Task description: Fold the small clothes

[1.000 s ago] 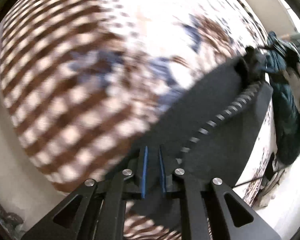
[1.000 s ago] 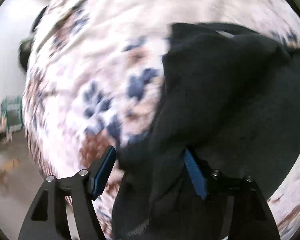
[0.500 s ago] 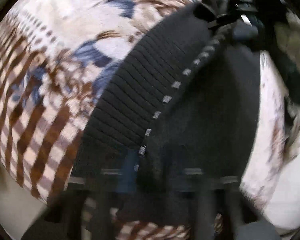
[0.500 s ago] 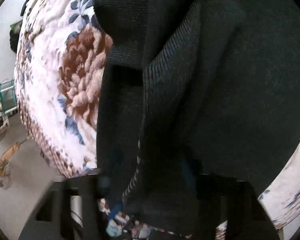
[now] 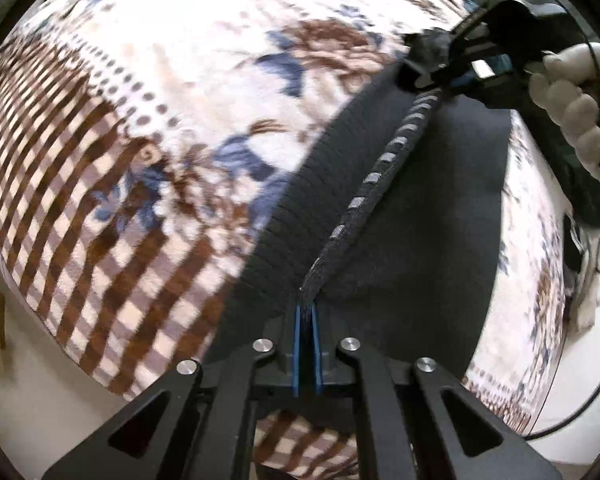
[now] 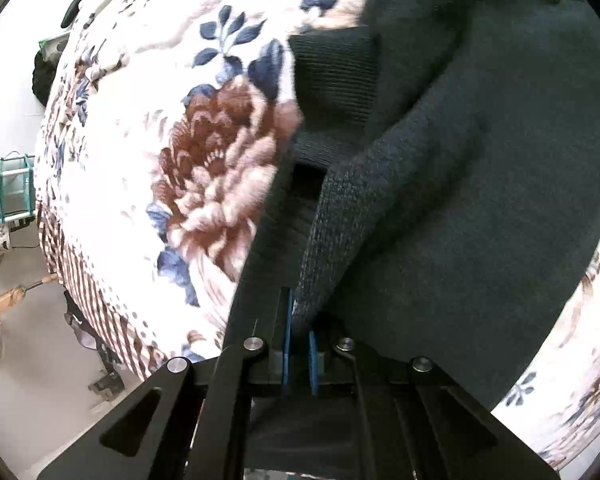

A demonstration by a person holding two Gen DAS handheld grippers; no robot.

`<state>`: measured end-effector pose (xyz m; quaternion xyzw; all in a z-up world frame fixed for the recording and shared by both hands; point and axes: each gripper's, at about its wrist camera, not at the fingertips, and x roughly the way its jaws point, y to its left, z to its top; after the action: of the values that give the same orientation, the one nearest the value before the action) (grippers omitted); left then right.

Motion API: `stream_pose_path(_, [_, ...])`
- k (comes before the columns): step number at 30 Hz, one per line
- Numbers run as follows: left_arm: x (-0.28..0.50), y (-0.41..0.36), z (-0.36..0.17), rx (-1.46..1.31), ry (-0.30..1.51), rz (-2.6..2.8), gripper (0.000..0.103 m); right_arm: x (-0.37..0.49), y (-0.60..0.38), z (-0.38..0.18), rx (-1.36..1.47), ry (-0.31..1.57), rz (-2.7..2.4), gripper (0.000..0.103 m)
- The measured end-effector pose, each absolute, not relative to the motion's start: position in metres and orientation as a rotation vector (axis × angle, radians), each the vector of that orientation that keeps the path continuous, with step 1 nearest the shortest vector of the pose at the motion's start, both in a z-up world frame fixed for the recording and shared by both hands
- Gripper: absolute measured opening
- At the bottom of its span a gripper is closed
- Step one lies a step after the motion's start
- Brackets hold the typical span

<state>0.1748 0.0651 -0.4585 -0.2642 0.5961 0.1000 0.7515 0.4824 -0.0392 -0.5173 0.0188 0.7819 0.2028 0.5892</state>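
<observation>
A floral blanket (image 5: 180, 92) carries the black knit garment (image 5: 432, 208), whose trimmed edge (image 5: 364, 196) runs taut between 2 tongs: the left gripper (image 5: 307, 312) clamps its near end, the right gripper (image 6: 298, 332) clamps a fold at the far end, both equally engaged

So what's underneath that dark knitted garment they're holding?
Under the dark knitted garment lies a fleecy blanket with brown and blue flowers and a checked border. It shows all around the garment; the part directly beneath is covered, so anything else lying there cannot be seen.
</observation>
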Motion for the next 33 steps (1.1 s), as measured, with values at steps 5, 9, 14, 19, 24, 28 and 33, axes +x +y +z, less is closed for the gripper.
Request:
stream_pose_path(5, [0.176,0.083,-0.485,-0.588,1.355,0.255,0.003,0.482,-0.005,-0.546,0.007,1.857,0.470,0.012])
stream_pose_path(9, [0.167,0.096,-0.492,-0.675,1.370,0.253,0.008,0.489,-0.010,-0.550,0.155,1.957,0.573,0.046])
stream_pose_path(14, [0.161,0.104,-0.482,-0.693,1.405,0.236,0.028,0.526,-0.054,-0.486,0.223,1.824,0.689,0.070])
stream_pose_path(19, [0.166,0.108,-0.485,-0.712,1.413,0.245,0.029,0.609,-0.090,-0.464,0.182,1.663,0.452,0.072])
stream_pose_path(24, [0.183,0.104,-0.490,-0.687,1.410,0.258,0.029,0.681,-0.083,-0.516,0.231,1.740,0.300,0.037])
stream_pose_path(28, [0.185,0.099,-0.496,-0.675,1.412,0.258,0.029,0.689,-0.089,-0.527,0.344,1.712,0.170,0.008])
stream_pose_path(33, [0.193,0.094,-0.505,-0.684,1.424,0.256,0.031,0.694,-0.089,-0.512,0.461,1.635,0.145,0.008])
